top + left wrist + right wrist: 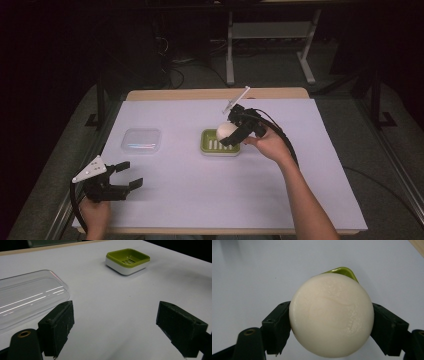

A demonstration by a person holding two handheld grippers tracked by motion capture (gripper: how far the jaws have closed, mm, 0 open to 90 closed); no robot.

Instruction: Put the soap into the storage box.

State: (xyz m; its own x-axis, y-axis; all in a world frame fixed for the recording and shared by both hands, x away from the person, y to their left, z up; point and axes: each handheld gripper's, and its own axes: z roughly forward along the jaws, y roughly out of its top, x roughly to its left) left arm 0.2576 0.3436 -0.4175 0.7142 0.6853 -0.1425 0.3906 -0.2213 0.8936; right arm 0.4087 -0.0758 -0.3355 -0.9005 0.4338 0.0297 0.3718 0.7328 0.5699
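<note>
A round white soap bar (331, 315) sits between the jaws of my right gripper (229, 135), which is shut on it. In the high view the soap (225, 131) hangs just above the green soap dish (207, 145) at the middle of the table. A corner of the green dish (343, 271) peeks out behind the soap in the right gripper view. My left gripper (127, 176) rests near the table's front left, open and with nothing between its fingers (59, 326). From there the green dish (127, 260) lies farther off to the right.
A clear plastic lid (141, 140) lies flat on the white table cover (190, 190), left of the dish; the clear lid (25, 297) sits close by my left gripper's left jaw. A cable trails from the right gripper along the person's forearm. Table legs and cables stand beyond the far edge.
</note>
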